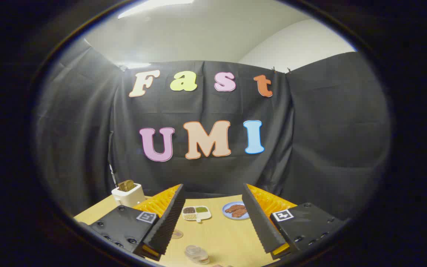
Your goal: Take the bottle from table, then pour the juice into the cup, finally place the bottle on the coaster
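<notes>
Black cloth walls enclose the booth on three sides, with a pale wooden table (217,237) as the work surface.

Left to right on the table:
- A white toaster (128,194) holding a slice stands at the far left, partly behind the left finger.
- A small round disc (176,233), possibly the coaster, lies just beside the left finger; it is largely hidden, so identification is uncertain.
- A divided dish (196,213) of grains sits beyond the fingers.
- A blue plate (235,211) of reddish food sits just inside the right finger.

The gripper (213,204) is held above the table with its fingers spread wide, nothing between them.

A clear, squat container (197,254) lies below and between the fingers, close beneath the gripper. It is blurred and cut off; whether it is the bottle or the cup cannot be told, nor its long axis. Judged from this, the coming move calls for a downward tilt to bring it into reach
</notes>
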`<control>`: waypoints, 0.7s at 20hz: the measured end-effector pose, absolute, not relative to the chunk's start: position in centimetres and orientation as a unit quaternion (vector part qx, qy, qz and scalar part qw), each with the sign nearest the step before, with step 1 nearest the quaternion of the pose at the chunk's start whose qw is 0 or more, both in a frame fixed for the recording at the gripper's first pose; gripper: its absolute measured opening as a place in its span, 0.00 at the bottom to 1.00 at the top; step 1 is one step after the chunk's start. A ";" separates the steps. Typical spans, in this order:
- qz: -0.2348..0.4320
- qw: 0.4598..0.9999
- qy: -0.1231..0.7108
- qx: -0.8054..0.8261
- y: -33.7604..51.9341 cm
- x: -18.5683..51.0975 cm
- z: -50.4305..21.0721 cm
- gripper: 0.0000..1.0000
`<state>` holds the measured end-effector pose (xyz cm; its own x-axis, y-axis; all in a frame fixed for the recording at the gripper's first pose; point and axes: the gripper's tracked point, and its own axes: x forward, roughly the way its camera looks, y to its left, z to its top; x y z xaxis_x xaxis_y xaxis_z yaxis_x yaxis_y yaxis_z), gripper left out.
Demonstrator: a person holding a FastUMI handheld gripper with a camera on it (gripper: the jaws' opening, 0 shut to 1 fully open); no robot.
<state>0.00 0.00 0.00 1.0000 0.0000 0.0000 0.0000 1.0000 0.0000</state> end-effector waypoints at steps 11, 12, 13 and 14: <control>0.007 1.000 0.007 -0.001 1.0 0.6 -1.2 0.97; 0.007 1.000 0.008 0.001 1.0 0.8 -1.4 0.97; 0.007 1.000 0.009 0.001 1.0 0.8 -1.7 0.97; 0.007 1.000 0.011 0.000 1.0 0.7 -2.0 0.97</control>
